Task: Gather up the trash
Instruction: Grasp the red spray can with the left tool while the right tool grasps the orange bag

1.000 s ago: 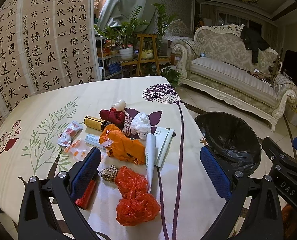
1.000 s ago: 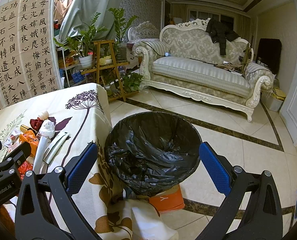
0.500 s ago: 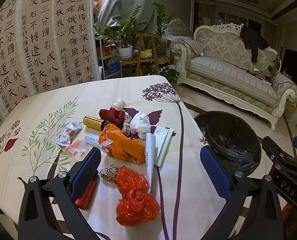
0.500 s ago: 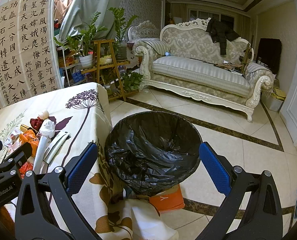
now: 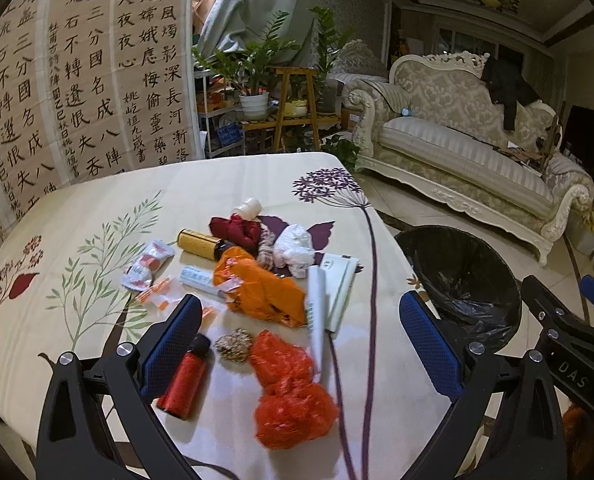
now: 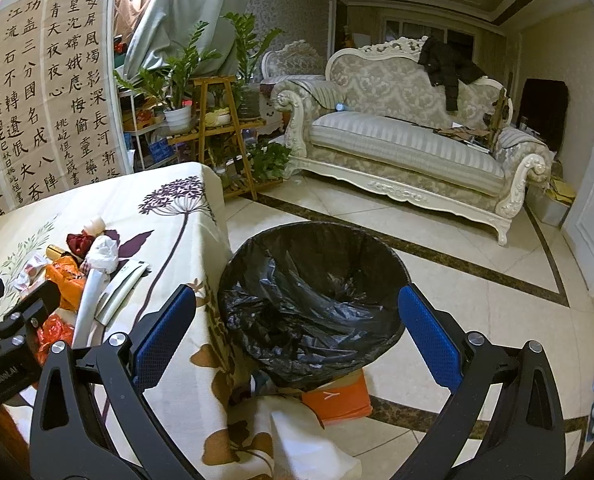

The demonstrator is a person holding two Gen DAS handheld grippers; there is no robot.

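A heap of trash lies on the flowered tablecloth (image 5: 97, 208): a crumpled red bag (image 5: 291, 392), an orange bag (image 5: 261, 292), a red cylinder (image 5: 183, 378), a brown pom-pom (image 5: 233, 344), a white roll (image 5: 315, 304), a white wad (image 5: 295, 250) and a yellow tube (image 5: 197, 242). My left gripper (image 5: 301, 344) is open and empty, just above the red bag. The bin with a black liner (image 6: 313, 300) stands on the floor beside the table. My right gripper (image 6: 297, 336) is open and empty above the bin's near rim.
A cream sofa (image 6: 409, 148) and a wooden plant stand (image 6: 221, 120) stand beyond the bin. A calligraphy screen (image 5: 57, 80) stands behind the table. An orange box (image 6: 335, 396) lies under the bin. The tablecloth hangs down at the table's edge (image 6: 297, 436).
My left gripper has shifted slightly left and forward, so the red cylinder now shows inside its left finger. The right gripper has barely moved.
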